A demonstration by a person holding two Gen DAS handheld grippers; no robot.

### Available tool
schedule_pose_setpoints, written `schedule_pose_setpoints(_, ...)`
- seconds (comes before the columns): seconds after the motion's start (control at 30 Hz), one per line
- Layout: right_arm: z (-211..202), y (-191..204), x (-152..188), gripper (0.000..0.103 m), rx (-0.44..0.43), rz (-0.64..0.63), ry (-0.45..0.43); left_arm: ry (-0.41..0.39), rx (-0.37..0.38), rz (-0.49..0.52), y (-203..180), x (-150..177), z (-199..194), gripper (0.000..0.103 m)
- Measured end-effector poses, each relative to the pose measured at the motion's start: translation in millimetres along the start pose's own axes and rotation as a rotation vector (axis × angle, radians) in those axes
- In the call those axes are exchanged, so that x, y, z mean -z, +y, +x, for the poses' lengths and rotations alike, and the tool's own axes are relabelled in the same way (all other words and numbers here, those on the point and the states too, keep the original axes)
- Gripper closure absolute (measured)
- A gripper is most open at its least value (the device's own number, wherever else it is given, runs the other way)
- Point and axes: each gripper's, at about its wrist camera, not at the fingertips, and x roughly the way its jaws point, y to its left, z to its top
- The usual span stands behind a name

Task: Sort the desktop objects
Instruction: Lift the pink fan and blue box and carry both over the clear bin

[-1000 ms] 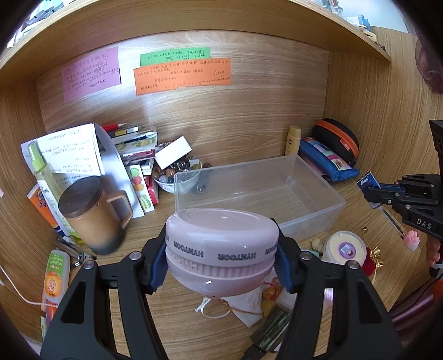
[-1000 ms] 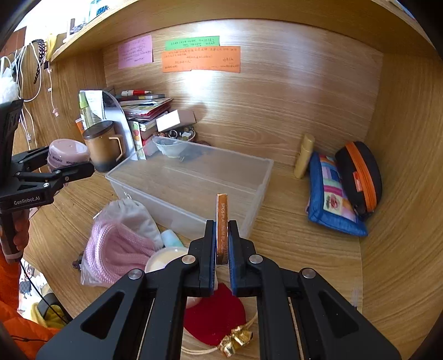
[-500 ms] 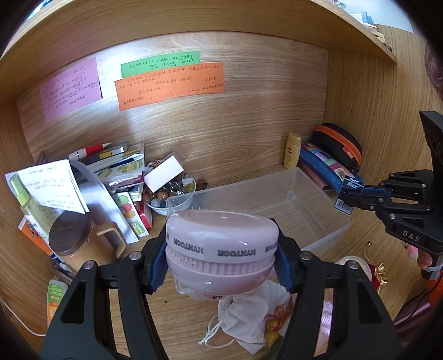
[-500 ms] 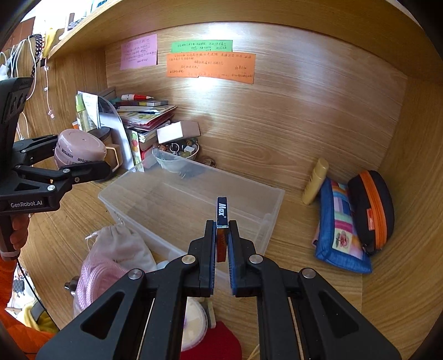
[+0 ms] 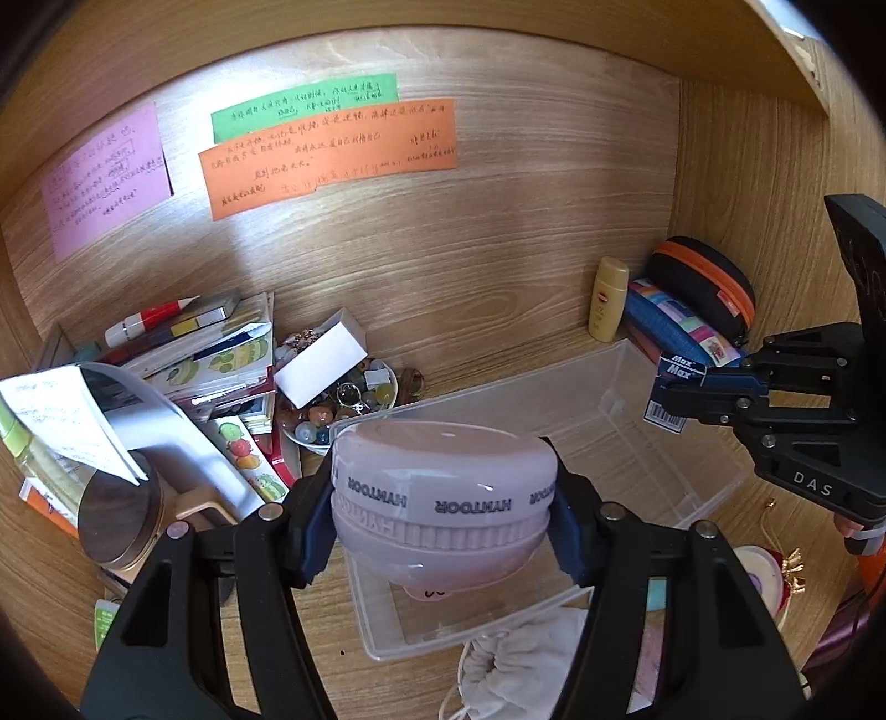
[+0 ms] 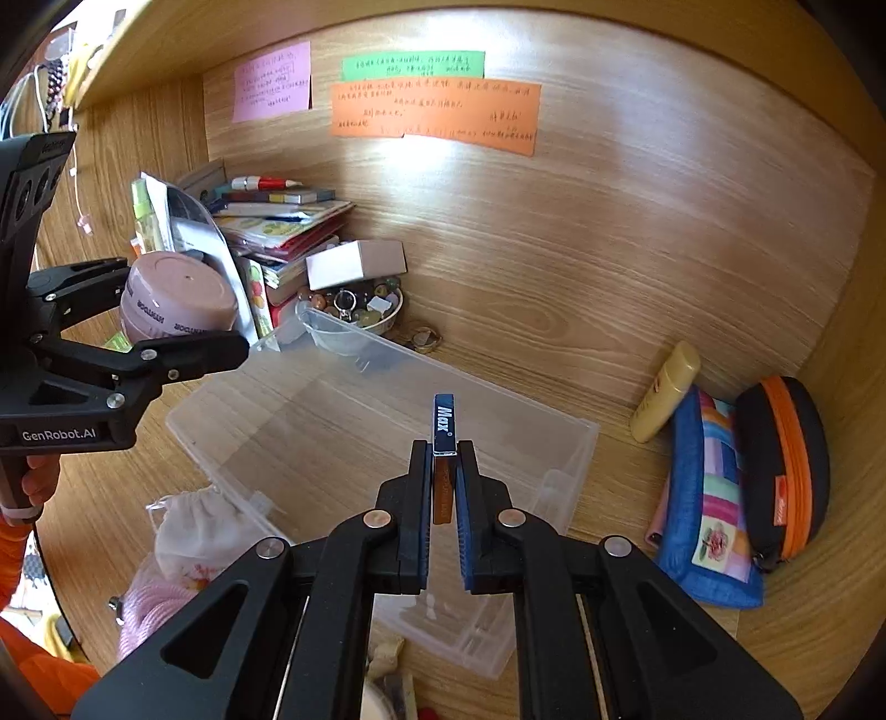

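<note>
Both grippers advanced over clear bin point(image 6: 565, 443); pink case point(image 5: 443, 498) clamped between left jaws.

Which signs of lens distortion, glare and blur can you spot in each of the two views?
Left wrist view: the shelf edge bows into an arc, dark corners frame the picture, and a small highlight glints on the pink case. Right wrist view: a bright sheen washes the back panel below the orange note; the nearest gripper parts look soft.
</note>
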Motion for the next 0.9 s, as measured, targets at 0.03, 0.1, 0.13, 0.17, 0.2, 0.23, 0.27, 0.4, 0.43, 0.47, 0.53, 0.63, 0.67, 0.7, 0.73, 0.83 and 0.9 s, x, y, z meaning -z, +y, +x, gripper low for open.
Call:
schedule_pose_setpoints(0.03, 3.3, -0.2, -1.1, 0.096, -0.002, -0.003, 0.006, 0.006, 0.000, 0.004, -0.1, -1.0, 4.6, 0.040)
schedule_pose_setpoints(0.1, 10.1, -1.3, -3.1, 0.096, -0.006, -0.007, 0.017, 0.019, -0.003, 0.012, -0.2, -3.3, 13.6, 0.040)
schedule_pose_setpoints(0.13, 13.4, -1.7, -3.9, 0.096, -0.008, -0.008, 0.022, 0.025, -0.006, 0.013, 0.2, -4.2, 18.0, 0.040)
schedule_pose_setpoints(0.17, 16.7, -1.9, -4.7, 0.096, -0.009, -0.009, 0.027, 0.032, -0.005, 0.013, 0.6, -5.3, 23.1, 0.040)
schedule_pose_setpoints(0.2, 19.6, -2.0, -5.4, 0.096, -0.012, -0.011, 0.032, 0.040, -0.004, 0.012, 1.4, -6.3, 27.6, 0.040)
schedule_pose_setpoints(0.23, 22.8, -2.2, -6.1, 0.096, -0.016, -0.013, 0.037, 0.048, -0.002, 0.010, 2.5, -7.1, 32.1, 0.040)
schedule_pose_setpoints(0.27, 26.2, -2.2, -6.7, 0.096, -0.016, -0.015, 0.043, 0.056, 0.003, 0.009, 3.8, -7.7, 36.8, 0.040)
schedule_pose_setpoints(0.4, 38.0, -2.2, -8.2, 0.096, -0.030, -0.023, 0.067, 0.090, 0.015, 0.006, 7.8, -9.6, 55.0, 0.040)
schedule_pose_setpoints(0.43, 41.2, -2.5, -8.5, 0.096, -0.034, -0.024, 0.075, 0.101, 0.018, 0.005, 8.6, -9.9, 59.4, 0.040)
schedule_pose_setpoints(0.47, 44.9, -3.3, -9.1, 0.096, -0.035, -0.024, 0.082, 0.113, 0.023, 0.003, 9.7, -10.2, 64.7, 0.040)
schedule_pose_setpoints(0.53, 52.3, -4.2, -9.6, 0.096, -0.043, -0.031, 0.102, 0.139, 0.032, 0.002, 10.8, -10.6, 74.4, 0.040)
schedule_pose_setpoints(0.63, 62.5, -5.4, -8.7, 0.096, -0.052, -0.039, 0.131, 0.179, 0.056, 0.004, 12.0, -9.9, 88.0, 0.040)
schedule_pose_setpoints(0.67, 67.0, -5.7, -8.0, 0.096, -0.059, -0.044, 0.146, 0.192, 0.060, 0.005, 11.8, -9.2, 92.3, 0.040)
schedule_pose_setpoints(0.7, 69.6, -6.4, -7.4, 0.096, -0.061, -0.046, 0.155, 0.205, 0.064, 0.007, 11.5, -8.4, 96.6, 0.040)
schedule_pose_setpoints(0.73, 72.8, -7.2, -6.6, 0.096, -0.063, -0.050, 0.166, 0.218, 0.068, 0.009, 11.2, -7.5, 101.1, 0.040)
schedule_pose_setpoints(0.83, 83.1, -8.8, -4.3, 0.096, -0.071, -0.059, 0.203, 0.249, 0.083, 0.012, 10.0, -4.8, 111.7, 0.040)
schedule_pose_setpoints(0.9, 89.3, -8.3, -4.2, 0.096, -0.072, -0.072, 0.223, 0.271, 0.091, 0.016, 8.2, -3.4, 118.5, 0.040)
